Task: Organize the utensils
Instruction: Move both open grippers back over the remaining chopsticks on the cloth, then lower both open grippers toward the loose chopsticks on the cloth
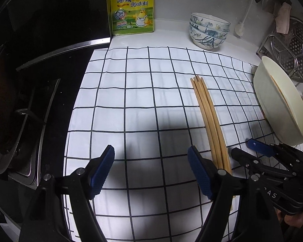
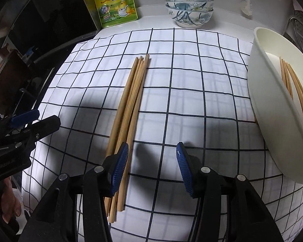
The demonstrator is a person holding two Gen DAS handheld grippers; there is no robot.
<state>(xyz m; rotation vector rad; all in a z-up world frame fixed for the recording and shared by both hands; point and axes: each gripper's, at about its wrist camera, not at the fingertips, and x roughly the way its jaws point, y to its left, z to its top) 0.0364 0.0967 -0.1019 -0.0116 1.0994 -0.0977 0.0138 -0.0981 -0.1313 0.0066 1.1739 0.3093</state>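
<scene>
Several wooden chopsticks lie bundled on a white checked cloth, also in the right wrist view. A cream bowl at the cloth's right edge is tilted and holds several more chopsticks; it also shows in the left wrist view. My left gripper is open and empty, just left of the bundle's near ends. My right gripper is open and empty, its left finger over the bundle. Each gripper shows in the other's view, the right one and the left one.
A stack of floral bowls and a yellow seasoning pouch stand at the back by the wall. A black gas stove borders the cloth on the left. A metal steamer rack stands at the far right.
</scene>
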